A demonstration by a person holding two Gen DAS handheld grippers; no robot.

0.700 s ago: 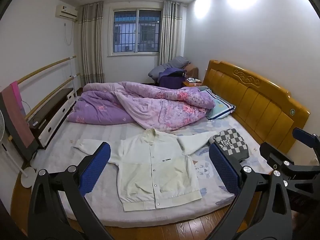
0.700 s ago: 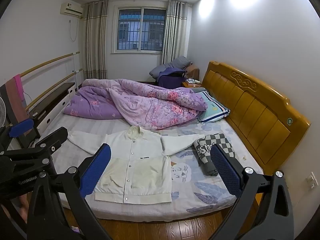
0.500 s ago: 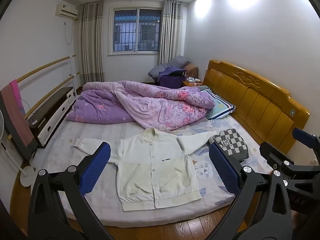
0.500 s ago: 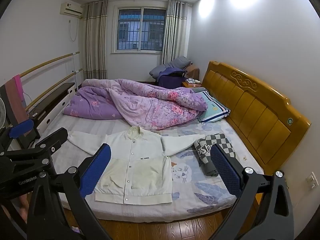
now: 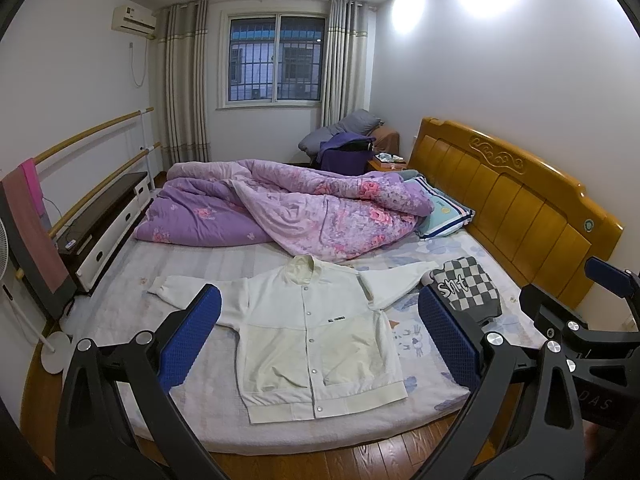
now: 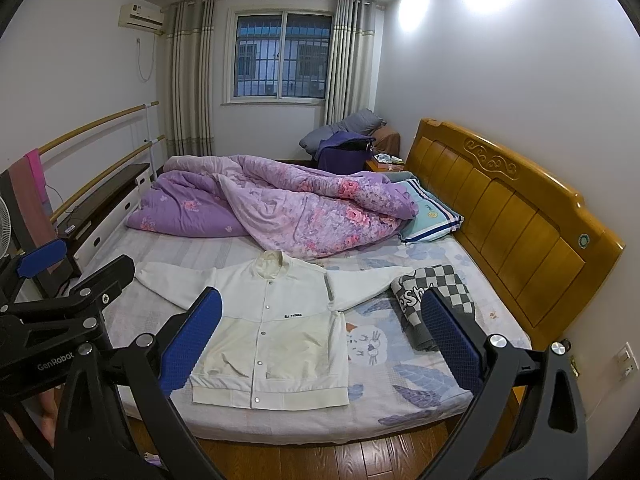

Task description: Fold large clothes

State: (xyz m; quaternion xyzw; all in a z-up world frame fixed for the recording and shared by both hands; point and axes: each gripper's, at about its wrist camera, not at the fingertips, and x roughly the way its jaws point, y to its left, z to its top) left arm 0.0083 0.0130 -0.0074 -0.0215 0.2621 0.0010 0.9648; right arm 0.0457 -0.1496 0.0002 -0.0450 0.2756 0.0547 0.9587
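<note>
A: Where's the jacket [image 5: 316, 340]?
B: Flat on the bed [image 5: 200, 412] near its front edge, buttoned, front up, both sleeves spread out. No fold made yet, I'd say.
A: And that checked cloth [image 5: 468, 288]?
B: Already folded, just past the right sleeve, toward the headboard [image 5: 520, 204]. The quilt [image 5: 304, 208] is heaped behind.
A: Grippers?
B: Left gripper [image 5: 318, 340] and right gripper [image 6: 320, 340] both gape wide, empty, off the bed. All the folding seems left to do
</note>
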